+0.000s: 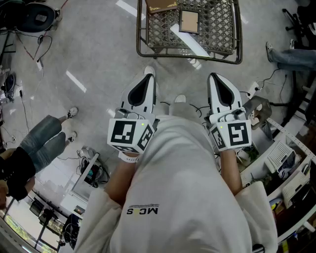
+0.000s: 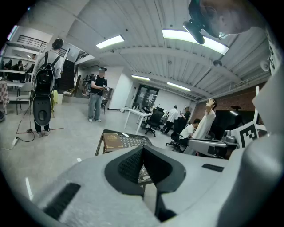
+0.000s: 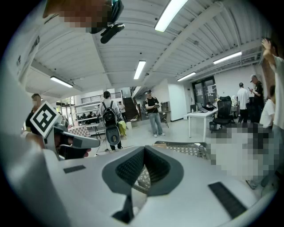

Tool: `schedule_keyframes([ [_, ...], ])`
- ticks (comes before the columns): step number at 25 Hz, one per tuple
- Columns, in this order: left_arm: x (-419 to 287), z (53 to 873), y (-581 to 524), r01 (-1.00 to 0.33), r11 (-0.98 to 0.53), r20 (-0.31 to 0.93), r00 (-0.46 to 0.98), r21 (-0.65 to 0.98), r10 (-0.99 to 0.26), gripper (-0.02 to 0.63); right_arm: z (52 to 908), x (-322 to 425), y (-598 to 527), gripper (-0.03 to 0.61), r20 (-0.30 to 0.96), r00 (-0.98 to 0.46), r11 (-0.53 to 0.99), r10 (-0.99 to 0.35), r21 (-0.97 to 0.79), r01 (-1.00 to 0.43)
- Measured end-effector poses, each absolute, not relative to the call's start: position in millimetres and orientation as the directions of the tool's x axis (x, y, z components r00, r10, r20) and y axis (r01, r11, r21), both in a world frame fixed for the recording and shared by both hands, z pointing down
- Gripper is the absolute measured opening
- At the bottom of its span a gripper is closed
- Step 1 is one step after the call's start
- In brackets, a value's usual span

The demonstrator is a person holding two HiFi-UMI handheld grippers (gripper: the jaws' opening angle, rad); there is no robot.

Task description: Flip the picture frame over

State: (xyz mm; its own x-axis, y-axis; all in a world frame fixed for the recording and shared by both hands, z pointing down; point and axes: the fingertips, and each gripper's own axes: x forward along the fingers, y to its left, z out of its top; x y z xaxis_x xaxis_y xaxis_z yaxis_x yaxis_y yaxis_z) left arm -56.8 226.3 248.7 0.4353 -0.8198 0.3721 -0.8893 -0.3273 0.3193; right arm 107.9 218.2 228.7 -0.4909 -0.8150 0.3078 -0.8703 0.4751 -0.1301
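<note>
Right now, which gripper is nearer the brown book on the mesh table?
Left. The left gripper points almost straight at the brown book, well short of it; the right gripper sits farther off to the side.

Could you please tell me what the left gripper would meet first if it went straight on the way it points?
Probably the lattice-topped table: the left gripper, jaws together, aims at its near part, beside the brown box. The gap before it looks free, though depth is unclear.

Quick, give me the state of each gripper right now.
Left gripper: closed, jaws together, holding nothing.
Right gripper: closed, jaws together, holding nothing.
</note>
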Motion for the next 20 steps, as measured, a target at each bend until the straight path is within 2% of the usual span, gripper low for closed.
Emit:
schedule_keyframes([
  [3,-25,246,259,-0.895,-0.317,0.370,0.422,0.313,-0.827,0.021,239,135,249,0.017,0.313,-0.498,0.480,-0.808,-0.139,-0.866],
  [8,8,238,294,-0.884,-0.383,0.382,0.462,0.268,-0.800,0.021,243,161,289,0.017,0.319,-0.480,0.460,-0.818,-0.139,-0.877],
  [20,19,232,308,-0.864,-0.445,0.363,0.503,0.236,-0.785,0.021,233,182,310,0.018,0.272,-0.423,0.394,-0.864,-0.157,-0.906],
])
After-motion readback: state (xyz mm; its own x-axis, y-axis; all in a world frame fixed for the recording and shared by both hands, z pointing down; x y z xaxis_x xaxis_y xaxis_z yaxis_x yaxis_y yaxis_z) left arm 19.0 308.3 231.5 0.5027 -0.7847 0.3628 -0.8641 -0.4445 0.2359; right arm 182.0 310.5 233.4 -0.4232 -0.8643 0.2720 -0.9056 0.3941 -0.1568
